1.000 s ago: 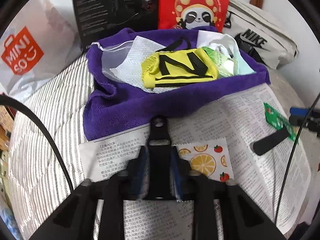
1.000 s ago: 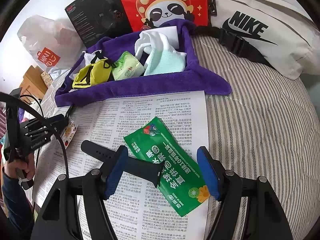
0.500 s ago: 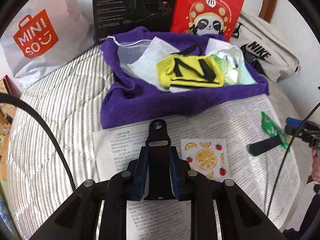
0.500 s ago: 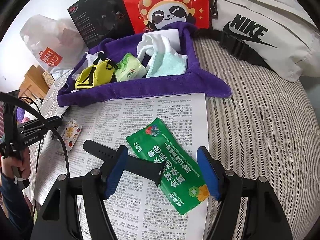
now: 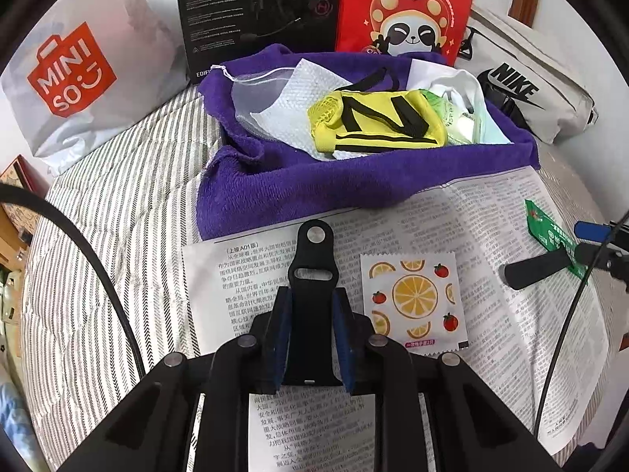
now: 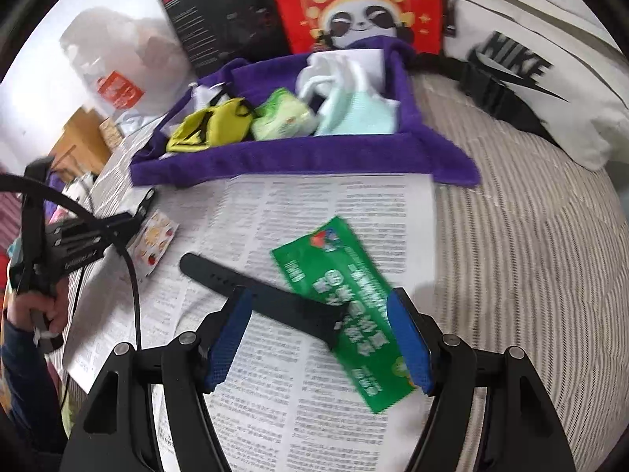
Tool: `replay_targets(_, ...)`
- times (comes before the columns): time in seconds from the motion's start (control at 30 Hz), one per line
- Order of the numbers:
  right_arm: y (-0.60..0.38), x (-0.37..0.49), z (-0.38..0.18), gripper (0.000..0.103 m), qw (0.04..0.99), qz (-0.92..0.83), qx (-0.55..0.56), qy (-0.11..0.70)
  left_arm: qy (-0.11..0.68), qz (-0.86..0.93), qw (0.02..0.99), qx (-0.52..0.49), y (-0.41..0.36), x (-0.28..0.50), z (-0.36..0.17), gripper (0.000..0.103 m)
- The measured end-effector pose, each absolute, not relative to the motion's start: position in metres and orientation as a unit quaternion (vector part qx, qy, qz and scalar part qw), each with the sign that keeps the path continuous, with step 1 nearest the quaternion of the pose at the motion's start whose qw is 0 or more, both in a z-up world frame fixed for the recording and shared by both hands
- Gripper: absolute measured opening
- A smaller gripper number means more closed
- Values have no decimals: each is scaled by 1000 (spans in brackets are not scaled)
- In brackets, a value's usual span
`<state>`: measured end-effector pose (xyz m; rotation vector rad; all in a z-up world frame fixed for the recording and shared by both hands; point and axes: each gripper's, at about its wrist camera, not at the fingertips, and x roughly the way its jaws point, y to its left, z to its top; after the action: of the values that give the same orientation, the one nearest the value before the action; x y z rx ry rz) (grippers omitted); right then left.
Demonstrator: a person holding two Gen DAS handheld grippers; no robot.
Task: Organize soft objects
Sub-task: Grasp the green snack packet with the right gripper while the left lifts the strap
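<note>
My left gripper (image 5: 312,303) is shut on a black watch strap half (image 5: 310,271) and holds it above the newspaper (image 5: 243,275). A fruit-print sachet (image 5: 414,299) lies just right of it. My right gripper (image 6: 320,310) is open, its jaws straddling the other black strap half (image 6: 255,291) and a green packet (image 6: 346,303) on the newspaper (image 6: 314,204). Behind lies a purple towel (image 5: 314,185) (image 6: 295,153) holding a yellow pouch (image 5: 377,122) (image 6: 212,126), a white mesh bag (image 5: 283,98), a green tissue pack (image 6: 283,114) and pale cloths (image 6: 354,106).
A Miniso bag (image 5: 74,74), a black box (image 5: 255,8), a red panda bag (image 5: 409,8) and a white Nike bag (image 5: 530,90) (image 6: 530,59) line the back. Everything rests on striped bedding (image 5: 118,204) (image 6: 530,236). Wooden furniture (image 6: 78,141) stands beyond the bed's left edge.
My left gripper has drawn back from the towel and to the left with the strap in it. My right gripper has moved forward over the strap and green packet, still open.
</note>
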<state>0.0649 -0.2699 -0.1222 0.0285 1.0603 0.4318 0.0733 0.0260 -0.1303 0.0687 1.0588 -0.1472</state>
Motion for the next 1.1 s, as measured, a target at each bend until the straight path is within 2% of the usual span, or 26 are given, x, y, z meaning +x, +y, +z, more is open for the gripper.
replay_targets(0.27, -269, 84, -140, 71, 846, 174, 12, 503, 504, -72, 860, 37, 24, 74, -130, 20)
replay_targets(0.47, -251, 82, -144, 71, 845, 170, -58, 505, 502, -74, 861, 36, 25, 74, -131, 20)
replay_targets(0.77, -248, 75, -146, 70, 847, 178, -82, 495, 499, -77, 862, 33, 26, 72, -131, 20)
replay_targets(0.9, -248, 80, -147, 49, 855, 176, -81, 480, 498, -77, 863, 33, 26, 72, -131, 20)
replay_targets(1.1, -257, 101, -145, 38, 865, 138, -47, 479, 499, -77, 862, 35, 25, 72, -131, 20)
